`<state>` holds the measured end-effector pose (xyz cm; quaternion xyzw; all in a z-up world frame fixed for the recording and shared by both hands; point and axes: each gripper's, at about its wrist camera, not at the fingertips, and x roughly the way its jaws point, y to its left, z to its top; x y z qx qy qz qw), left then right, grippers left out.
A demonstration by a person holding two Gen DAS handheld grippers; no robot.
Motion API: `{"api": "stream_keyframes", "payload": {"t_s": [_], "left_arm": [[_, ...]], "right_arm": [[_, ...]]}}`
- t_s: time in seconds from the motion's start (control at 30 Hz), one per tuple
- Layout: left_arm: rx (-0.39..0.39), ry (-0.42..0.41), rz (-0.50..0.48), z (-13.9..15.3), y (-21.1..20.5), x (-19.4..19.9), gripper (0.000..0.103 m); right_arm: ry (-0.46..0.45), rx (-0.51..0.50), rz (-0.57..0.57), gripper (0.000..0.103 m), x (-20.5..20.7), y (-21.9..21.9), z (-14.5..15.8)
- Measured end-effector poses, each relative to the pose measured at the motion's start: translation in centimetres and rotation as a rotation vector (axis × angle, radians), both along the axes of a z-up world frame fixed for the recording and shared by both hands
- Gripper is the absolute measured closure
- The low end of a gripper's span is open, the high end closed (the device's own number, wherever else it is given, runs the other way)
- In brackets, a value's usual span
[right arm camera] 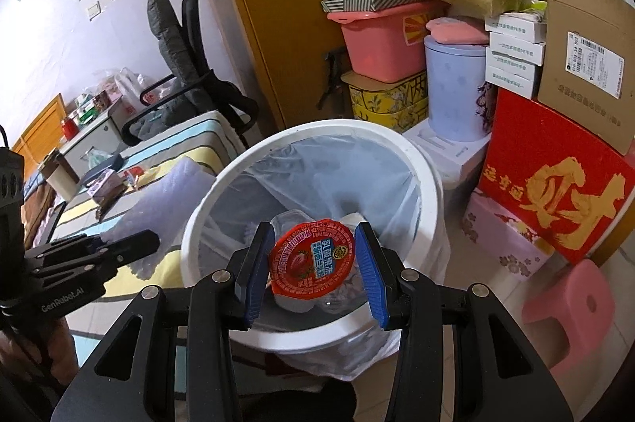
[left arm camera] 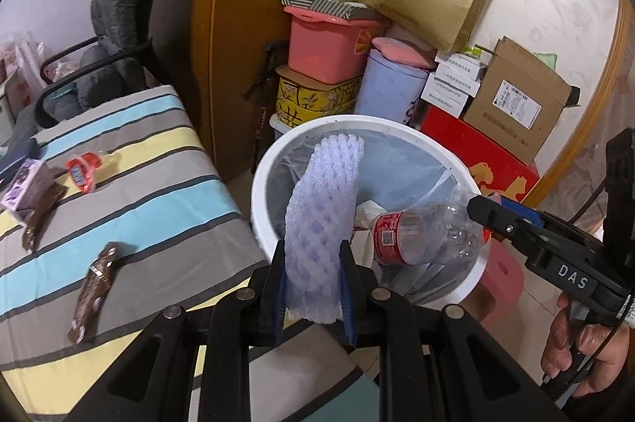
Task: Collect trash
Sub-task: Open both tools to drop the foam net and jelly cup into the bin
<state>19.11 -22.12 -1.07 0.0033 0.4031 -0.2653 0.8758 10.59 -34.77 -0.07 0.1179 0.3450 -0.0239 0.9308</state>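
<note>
Pinching a pale lilac foam net sleeve (left arm camera: 321, 219) in our left gripper (left arm camera: 313, 287) at the six o'clock rim of the white round bin (left arm camera: 262, 184), our right gripper (right arm camera: 313, 263) hangs spread wide over a red-lidded jelly cup (right arm camera: 311, 255) inside.

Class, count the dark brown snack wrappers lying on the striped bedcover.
2: one wrapper beside the purple carton, another wrapper nearer the camera. More may be hidden.

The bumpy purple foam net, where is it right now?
The foam net is pinched in the left gripper, hanging over the near rim of the white trash bin, just left of the plastic bottle in the left wrist view.
</note>
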Motion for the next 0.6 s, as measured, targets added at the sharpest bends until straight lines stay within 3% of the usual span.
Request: {"api": "stream_keyframes", "payload": {"t_s": [0.4,0.5,0.6], "left_arm": [[-0.005,0.036,-0.036,-1.8,-2.6,2.7,0.079],[-0.015,0.036,-0.043,-1.9,-2.7,2.8,0.073],[-0.026,0.033,-0.046,-1.9,-2.8,2.8,0.064]], "right_arm": [[0.007,-0.037,0.003,0.058,1.9,-0.4,0.0],[0.005,-0.063,-0.001,0.057,2.1,-0.3,0.2],[-0.009,-0.072,0.000,0.048,1.8,-0.3,0.3]]}}
